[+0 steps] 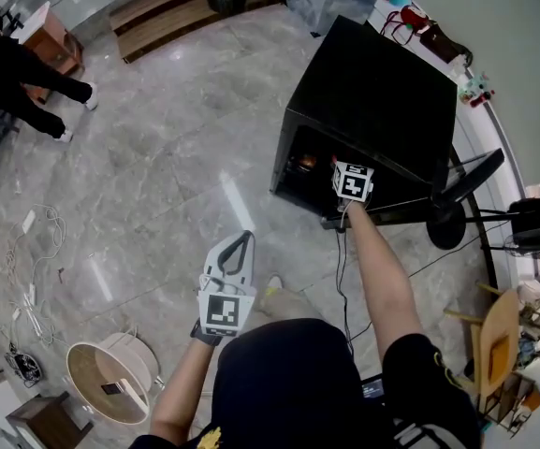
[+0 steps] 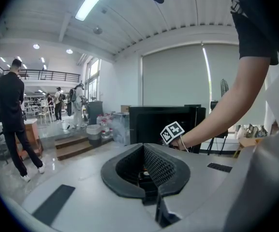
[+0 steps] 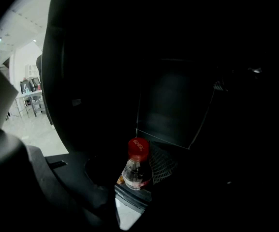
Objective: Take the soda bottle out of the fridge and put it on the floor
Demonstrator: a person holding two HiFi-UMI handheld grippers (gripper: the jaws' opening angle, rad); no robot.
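The black fridge [image 1: 382, 92] stands on the grey floor with its front open toward me. My right gripper [image 3: 132, 175] reaches into the dark inside; in the head view only its marker cube [image 1: 352, 181] and my forearm show. A clear soda bottle [image 3: 136, 166] with a red cap stands upright between its jaws, and the meshed pad [image 3: 163, 163] lies against the bottle's right side. My left gripper [image 1: 241, 241] hangs over the floor near my body, left of the fridge, shut with nothing in it. Its closed jaws also fill the lower part of the left gripper view, with my left gripper [image 2: 151, 192] pointed toward the fridge [image 2: 161, 122].
A fan stand [image 1: 452, 204] and cables sit right of the fridge. A person in black [image 1: 17, 73] stands at the far left by a small cabinet. Loose white cables [image 1: 31, 279] and a round white stool [image 1: 110, 377] lie on the floor to my left. A wooden step [image 1: 171, 12] is beyond.
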